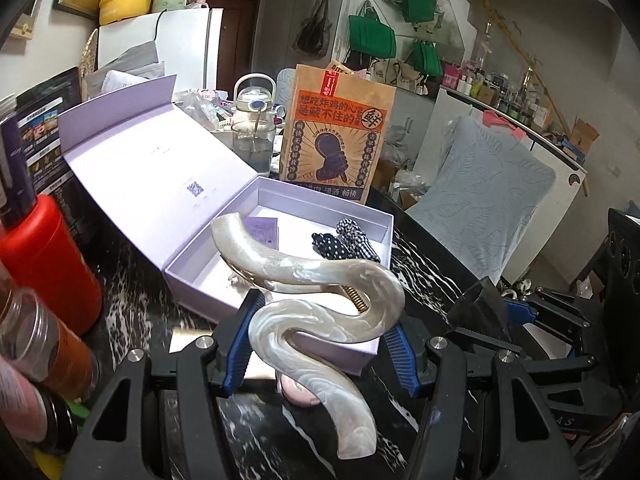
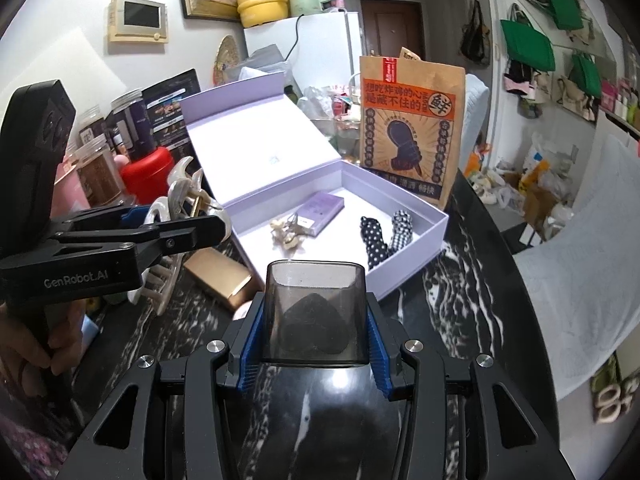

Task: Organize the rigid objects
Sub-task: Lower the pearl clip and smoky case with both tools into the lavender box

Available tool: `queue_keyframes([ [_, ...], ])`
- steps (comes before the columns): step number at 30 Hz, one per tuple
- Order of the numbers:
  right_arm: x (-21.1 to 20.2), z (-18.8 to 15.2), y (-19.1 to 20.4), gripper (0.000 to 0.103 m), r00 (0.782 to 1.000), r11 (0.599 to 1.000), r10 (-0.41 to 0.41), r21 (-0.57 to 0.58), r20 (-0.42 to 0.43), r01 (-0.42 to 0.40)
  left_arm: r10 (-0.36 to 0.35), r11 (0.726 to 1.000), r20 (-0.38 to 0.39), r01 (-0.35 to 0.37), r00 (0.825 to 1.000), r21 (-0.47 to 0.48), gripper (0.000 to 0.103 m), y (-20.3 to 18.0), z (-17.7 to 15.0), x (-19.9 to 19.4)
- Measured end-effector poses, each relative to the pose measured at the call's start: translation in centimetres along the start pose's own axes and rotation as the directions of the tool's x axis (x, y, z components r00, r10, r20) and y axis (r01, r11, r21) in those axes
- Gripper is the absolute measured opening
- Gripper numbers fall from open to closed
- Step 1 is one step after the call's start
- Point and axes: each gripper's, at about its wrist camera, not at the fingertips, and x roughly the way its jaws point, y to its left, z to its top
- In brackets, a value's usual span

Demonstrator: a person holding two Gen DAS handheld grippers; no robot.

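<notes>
Pearly-white hair claw (image 1: 320,300), lilac box (image 1: 180,272)

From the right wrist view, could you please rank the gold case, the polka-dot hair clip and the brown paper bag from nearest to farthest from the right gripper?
1. The gold case, lying on the dark table just left of the right gripper.
2. The polka-dot hair clip, inside the lavender box, slightly right.
3. The brown paper bag, standing behind the box.
</notes>
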Motion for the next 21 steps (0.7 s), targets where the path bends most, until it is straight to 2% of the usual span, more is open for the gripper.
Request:
queue_keyframes([
  [11,2.0,2.8,-1.8,0.045,1.000,1.000,-0.015,-0.001,0.020,0.015,0.017,1.000,-0.004,-0.017,1.000,0.020,0.058,0.9,2.7,2.6],
  [21,5.1,5.5,-2.5,0.045,1.000,1.000,0.008,-0.025,0.013,-0.008,0.045,0.999,-0.024,-0.045,0.999,0.008,0.058,2.3,4.4,5.7],
])
